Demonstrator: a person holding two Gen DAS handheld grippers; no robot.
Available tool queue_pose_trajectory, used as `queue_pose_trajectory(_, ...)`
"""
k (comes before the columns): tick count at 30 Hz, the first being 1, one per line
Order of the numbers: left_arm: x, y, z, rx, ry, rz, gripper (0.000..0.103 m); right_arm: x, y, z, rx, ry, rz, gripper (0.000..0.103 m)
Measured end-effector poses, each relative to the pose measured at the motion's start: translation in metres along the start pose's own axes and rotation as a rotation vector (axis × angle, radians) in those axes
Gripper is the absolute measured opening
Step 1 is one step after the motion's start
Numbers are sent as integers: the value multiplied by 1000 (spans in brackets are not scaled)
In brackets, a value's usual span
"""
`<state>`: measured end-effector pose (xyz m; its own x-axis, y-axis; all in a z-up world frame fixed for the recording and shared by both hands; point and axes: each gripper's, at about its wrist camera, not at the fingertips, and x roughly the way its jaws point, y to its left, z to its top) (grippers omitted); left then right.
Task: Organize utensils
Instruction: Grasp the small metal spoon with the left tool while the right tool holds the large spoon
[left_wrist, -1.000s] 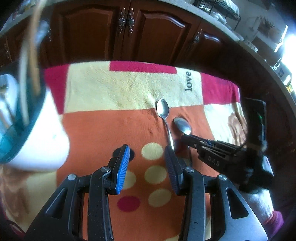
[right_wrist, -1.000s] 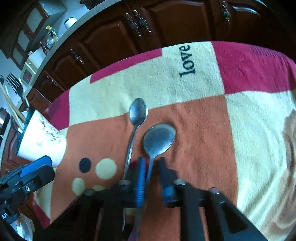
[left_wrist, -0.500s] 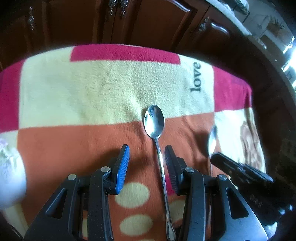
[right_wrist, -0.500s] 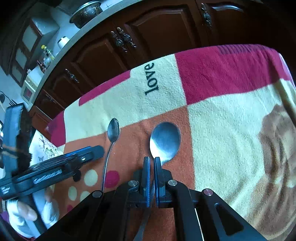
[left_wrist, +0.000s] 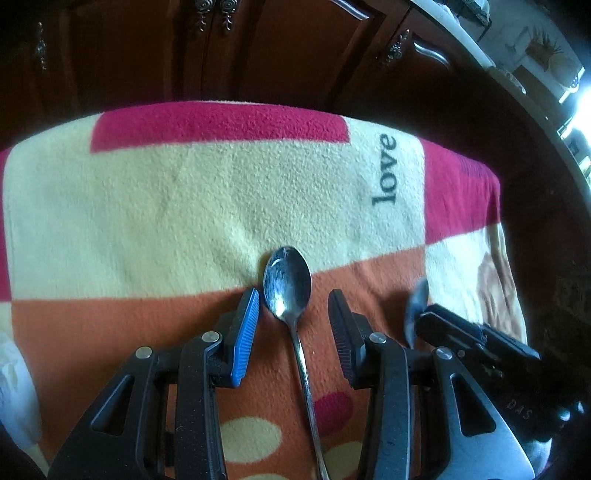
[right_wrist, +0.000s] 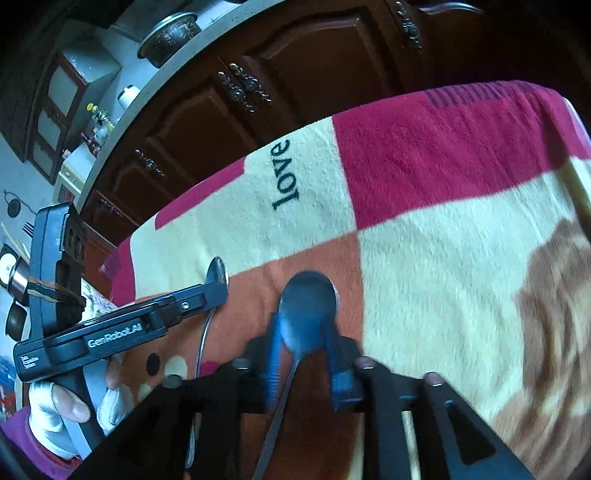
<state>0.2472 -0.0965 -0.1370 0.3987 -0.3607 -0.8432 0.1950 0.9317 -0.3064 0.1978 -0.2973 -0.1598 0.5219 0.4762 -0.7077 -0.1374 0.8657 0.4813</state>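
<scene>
"Love" marks the blanket (left_wrist: 258, 192); "GenRobot.AI" left tool (left_wrist: 293, 321) gapes; right tool (right_wrist: 301, 354) just parted around spoon (right_wrist: 308, 314).

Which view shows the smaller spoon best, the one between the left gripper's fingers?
Left wrist. The smaller spoon lies face up on the blanket between the open left gripper, bowl and most of the handle in view. In the right wrist view only its bowl tip and part of the handle show, behind the gripper body.
</scene>
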Motion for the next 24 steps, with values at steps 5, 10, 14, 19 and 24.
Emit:
queue_pose_trajectory(5, 3, 4, 9, 6, 0, -11, 30, 14, -1, 12, -24, 13, 76, 25)
queue_pose_trajectory(10, 4, 9, 12, 27, 3, -16, 10, 23, 1, 16, -57, 15, 117, 22)
queue_pose_trajectory(14, 2, 1, 7, 77, 0, -1, 5, 26, 5, 20, -86, 49, 117, 22)
queue_pose_trajectory(19, 4, 2, 7, 73, 7, -12, 5, 20, 6, 29, -124, 69, 85, 27)
queue_pose_trajectory(24, 6, 3, 13, 74, 30, -22, 7, 26, 1, 37, -183, 119, 23, 28)
